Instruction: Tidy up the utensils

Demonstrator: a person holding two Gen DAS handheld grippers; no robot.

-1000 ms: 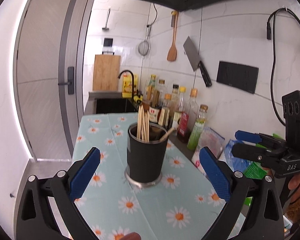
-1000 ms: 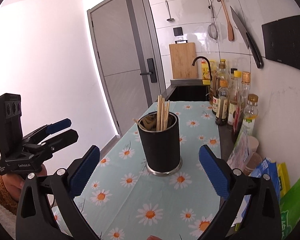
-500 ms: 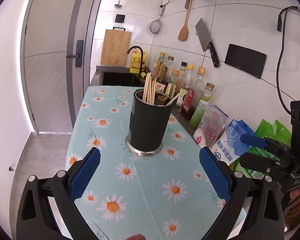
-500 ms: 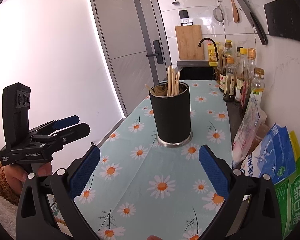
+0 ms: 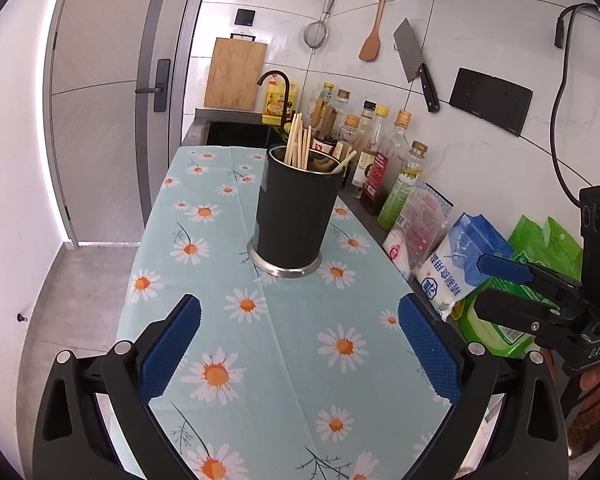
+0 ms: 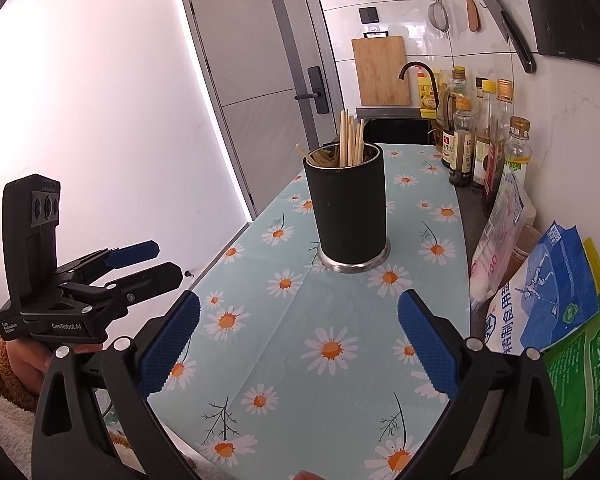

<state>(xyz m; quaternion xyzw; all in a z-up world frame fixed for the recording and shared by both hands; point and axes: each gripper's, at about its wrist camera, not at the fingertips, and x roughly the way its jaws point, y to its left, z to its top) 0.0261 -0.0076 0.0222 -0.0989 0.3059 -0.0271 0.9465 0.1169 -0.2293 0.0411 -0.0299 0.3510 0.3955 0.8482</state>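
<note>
Both my left gripper [image 5: 299, 354] and right gripper [image 6: 299, 352], spread wide and empty, have drawn back from the black utensil holder [image 5: 296, 218] of chopsticks [image 5: 298, 146] standing ahead, suggesting the sorting is finished.

Bright daylight, sharp focus; fisheye-bent, dark-vignetted edges

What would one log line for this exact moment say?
left gripper: open, empty | right gripper: open, empty | chopsticks: upright in black holder | holder: on daisy tablecloth, untouched
</note>
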